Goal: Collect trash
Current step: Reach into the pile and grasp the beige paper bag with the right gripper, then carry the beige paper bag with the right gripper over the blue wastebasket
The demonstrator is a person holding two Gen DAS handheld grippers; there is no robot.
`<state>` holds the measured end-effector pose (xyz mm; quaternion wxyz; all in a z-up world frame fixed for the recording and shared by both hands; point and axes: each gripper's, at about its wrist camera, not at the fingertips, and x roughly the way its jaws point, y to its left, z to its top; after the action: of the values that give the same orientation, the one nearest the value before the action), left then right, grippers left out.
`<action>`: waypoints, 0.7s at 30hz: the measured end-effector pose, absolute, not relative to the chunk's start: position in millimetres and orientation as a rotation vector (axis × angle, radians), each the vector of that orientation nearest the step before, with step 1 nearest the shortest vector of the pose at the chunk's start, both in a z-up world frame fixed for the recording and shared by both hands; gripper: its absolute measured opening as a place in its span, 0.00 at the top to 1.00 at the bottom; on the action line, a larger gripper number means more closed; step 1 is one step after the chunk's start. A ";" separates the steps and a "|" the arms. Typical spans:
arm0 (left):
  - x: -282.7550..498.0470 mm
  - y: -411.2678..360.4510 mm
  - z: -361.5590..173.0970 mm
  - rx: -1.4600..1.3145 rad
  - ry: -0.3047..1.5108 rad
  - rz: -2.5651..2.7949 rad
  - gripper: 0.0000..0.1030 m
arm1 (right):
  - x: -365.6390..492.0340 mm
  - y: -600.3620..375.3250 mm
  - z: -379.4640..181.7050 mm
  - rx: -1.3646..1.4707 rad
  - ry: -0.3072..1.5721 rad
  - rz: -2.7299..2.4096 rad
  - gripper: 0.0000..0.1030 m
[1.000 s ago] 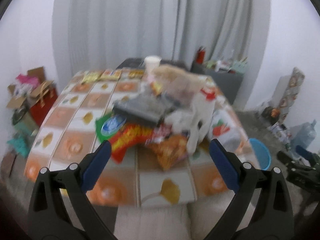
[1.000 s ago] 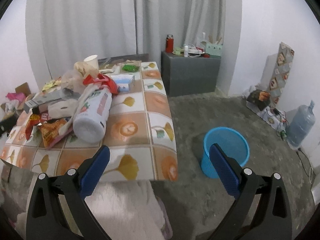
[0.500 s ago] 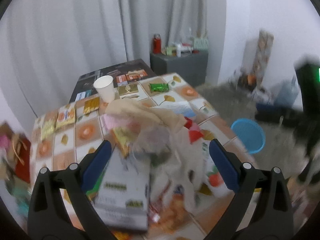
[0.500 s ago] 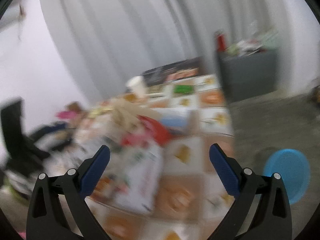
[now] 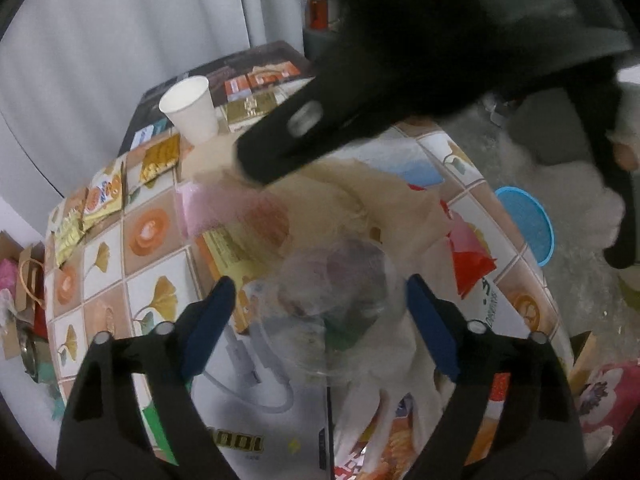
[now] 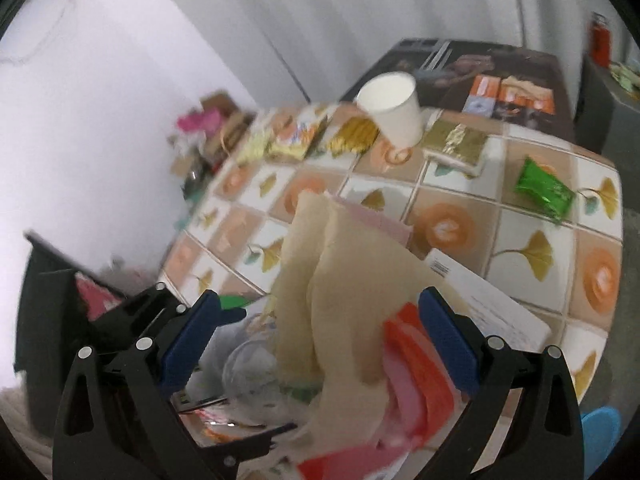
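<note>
A heap of trash lies on the tiled tablecloth [image 5: 104, 256]: a crumpled clear plastic bag [image 5: 332, 280], a beige paper bag [image 6: 336, 292], red and pink wrappers [image 6: 416, 364] and a white box [image 5: 256, 420]. My left gripper [image 5: 316, 324] is open, its jaws either side of the clear plastic bag. My right gripper [image 6: 320, 340] is open, its jaws either side of the beige paper bag. The right gripper also shows in the left wrist view [image 5: 288, 148] as a black shape above the heap. The left gripper shows in the right wrist view [image 6: 192, 320] at lower left.
A white paper cup [image 6: 394, 108] stands at the far side, with gold snack packets [image 6: 456, 140] and a green packet [image 6: 542, 190] around it. A blue bin [image 5: 528, 224] stands on the floor right of the table. Boxes and bags [image 5: 20, 280] lie on the floor at left.
Both grippers have moved in over the heap from the table's near edge and come low over it. Both stay open. The right gripper now crosses the left wrist view.
</note>
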<state>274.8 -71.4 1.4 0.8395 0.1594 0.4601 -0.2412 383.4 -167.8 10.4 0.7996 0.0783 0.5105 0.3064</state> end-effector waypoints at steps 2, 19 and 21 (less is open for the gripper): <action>277.4 -70.0 -2.7 0.329 0.997 -0.511 0.29 | 388.2 -163.7 1.9 0.160 1.134 0.647 0.14; 273.8 -53.0 23.2 0.285 0.897 -0.474 0.30 | 402.9 -188.6 11.5 0.366 1.072 0.682 0.94; 272.2 -46.6 34.5 0.265 0.866 -0.464 0.30 | 400.2 -196.6 26.7 0.401 1.013 0.686 0.94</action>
<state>272.2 -46.6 34.5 0.8733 0.1271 0.4145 -0.2222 400.2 -196.6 26.7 0.8000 0.1869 0.4721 0.3197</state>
